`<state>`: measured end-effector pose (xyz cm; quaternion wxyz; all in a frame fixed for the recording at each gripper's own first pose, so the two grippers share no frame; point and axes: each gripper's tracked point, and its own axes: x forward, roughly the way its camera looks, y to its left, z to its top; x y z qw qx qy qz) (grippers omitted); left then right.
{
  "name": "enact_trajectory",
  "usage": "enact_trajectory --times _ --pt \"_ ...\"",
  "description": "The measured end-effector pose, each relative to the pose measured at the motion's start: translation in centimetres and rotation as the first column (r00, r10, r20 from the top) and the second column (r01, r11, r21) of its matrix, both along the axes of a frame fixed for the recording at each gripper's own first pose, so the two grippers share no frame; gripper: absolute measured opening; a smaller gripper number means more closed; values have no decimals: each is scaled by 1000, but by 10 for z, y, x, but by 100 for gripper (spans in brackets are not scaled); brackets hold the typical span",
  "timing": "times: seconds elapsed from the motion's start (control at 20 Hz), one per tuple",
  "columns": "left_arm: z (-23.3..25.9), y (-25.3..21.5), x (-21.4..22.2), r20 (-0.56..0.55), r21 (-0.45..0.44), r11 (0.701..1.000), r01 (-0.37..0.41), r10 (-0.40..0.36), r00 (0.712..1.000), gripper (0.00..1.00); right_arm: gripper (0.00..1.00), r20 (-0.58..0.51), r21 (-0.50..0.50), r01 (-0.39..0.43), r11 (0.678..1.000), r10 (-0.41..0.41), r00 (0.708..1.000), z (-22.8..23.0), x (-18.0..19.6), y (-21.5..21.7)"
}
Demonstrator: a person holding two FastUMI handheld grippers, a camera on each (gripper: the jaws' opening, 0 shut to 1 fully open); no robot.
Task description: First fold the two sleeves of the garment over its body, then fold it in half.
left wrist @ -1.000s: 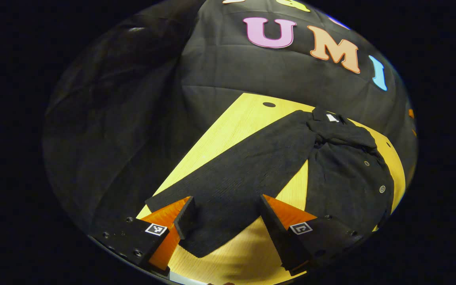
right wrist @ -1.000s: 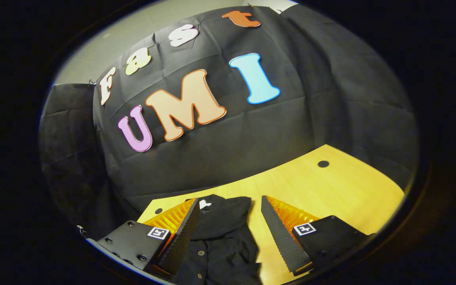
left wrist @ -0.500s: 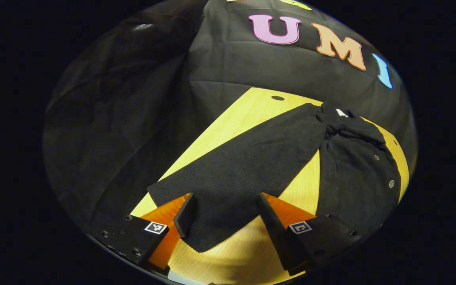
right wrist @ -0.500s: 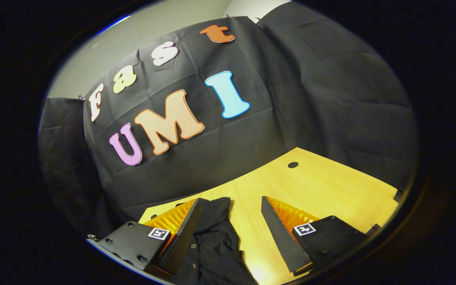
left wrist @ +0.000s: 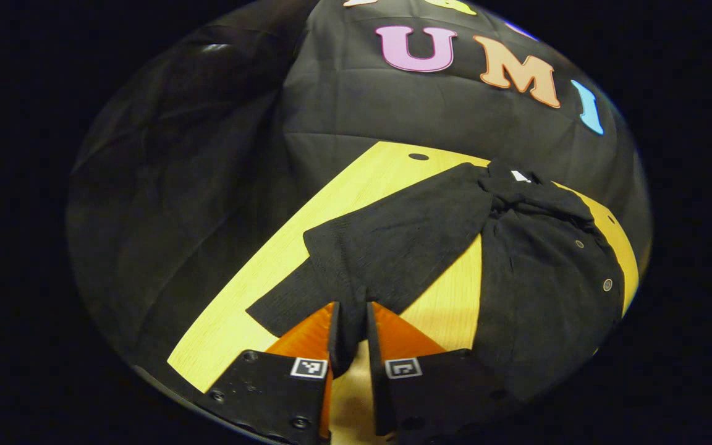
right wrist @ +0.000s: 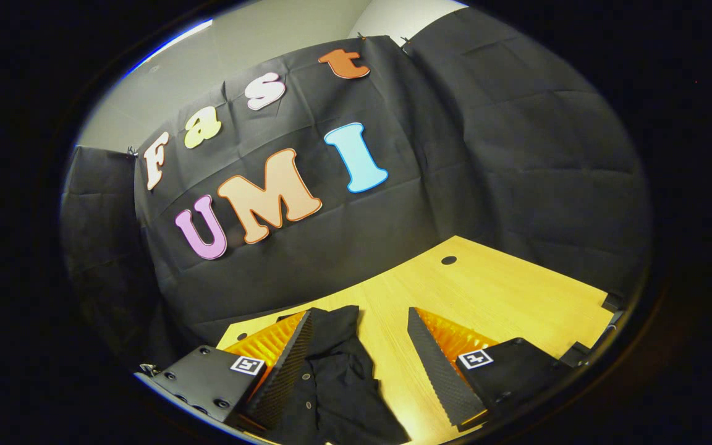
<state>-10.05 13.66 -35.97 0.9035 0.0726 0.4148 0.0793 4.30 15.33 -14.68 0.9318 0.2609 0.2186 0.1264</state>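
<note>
In the left gripper view, the left gripper (left wrist: 351, 334) has its two fingers drawn together on the cuff end of the garment's long sleeve (left wrist: 387, 253), with dark cloth pinched in the narrow slot between them. The grip sits at the sleeve's free end, probably because that end gives the most control for swinging the whole sleeve across onto the body. The sleeve runs from the fingers up toward the collar (left wrist: 517, 185), and near the grip it is bunched and doubled over itself, so part of it looks lifted off the wooden table (left wrist: 251, 296).

To the right of the sleeve, a bare wedge of table separates it from the garment's body (left wrist: 547, 290), which lies flat. The garment is a black, ribbed or corduroy-like shirt with small pale buttons (left wrist: 607, 285) down the front and a white tag at the collar. The sleeve fold is judged as just begun; neither sleeve lies on the body yet.

In the right gripper view, the right gripper (right wrist: 359, 358) hovers with its fingers spread wide apart, holding nothing. Between them lie the shirt's collar and buttoned front (right wrist: 331, 383), toward the left finger, with bare table (right wrist: 517, 296) beyond. It seems to be waiting above the body, ready for the other sleeve.
</note>
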Motion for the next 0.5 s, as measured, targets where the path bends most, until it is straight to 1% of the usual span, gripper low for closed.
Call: enact_trajectory --times 0.1,0.2,0.3,0.4,0.5 --pt "0 0 -1 -11 36 999 37 -37 999 9 97 -6 4 26 1000 -26 1000 -2 -8 1" --pt "1 -5 1 -24 67 993 94 -93 995 9 97 -27 10 36 999 -36 999 -5 -19 9" --pt "1 -5 2 -38 80 987 142 -140 989 1 98 -40 -6 43 999 -43 998 -10 -28 17" --pt "2 -4 1 -49 61 983 175 -172 984 0 98 -41 -14 47 999 -48 998 -10 -35 24" --pt "4 -2 0 -51 0 984 178 -178 983 0 98 -41 -14 52 999 -53 998 -11 -41 32"
